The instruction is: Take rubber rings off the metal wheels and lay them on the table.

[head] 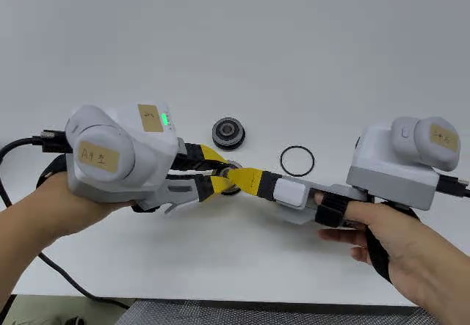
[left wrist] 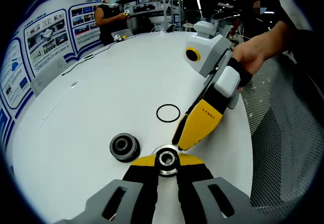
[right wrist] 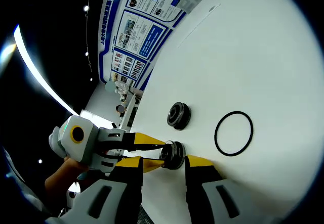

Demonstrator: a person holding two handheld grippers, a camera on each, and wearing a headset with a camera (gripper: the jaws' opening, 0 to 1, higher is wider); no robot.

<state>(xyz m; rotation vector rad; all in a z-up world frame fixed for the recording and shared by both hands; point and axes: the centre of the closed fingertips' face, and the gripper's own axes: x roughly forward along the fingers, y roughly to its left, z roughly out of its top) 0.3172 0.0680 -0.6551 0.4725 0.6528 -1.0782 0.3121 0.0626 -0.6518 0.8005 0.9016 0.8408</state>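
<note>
Left gripper (head: 217, 177) came in from the left with its jaws closed narrow on a metal wheel (left wrist: 167, 159). The wheel sat right between the yellow tips, just above the worktop (head: 220, 39). Right gripper (right wrist: 171, 161) reached in from the opposite side, its jaws set either side of the same wheel with the tips at its rim. Cannot tell if they were actually pinching it. In the left gripper view one yellow jaw of the right gripper touched the wheel's edge. Whether a rubber ring was on this wheel was too small to tell.

A second wheel (head: 228, 132) with a dark outer band lay flat on the worktop just beyond the jaws, apart from both. A loose rubber ring (head: 297, 161) lay flat on the worktop near it, beside the right gripper's jaws and untouched. A hand (head: 400, 240) held the right gripper.
</note>
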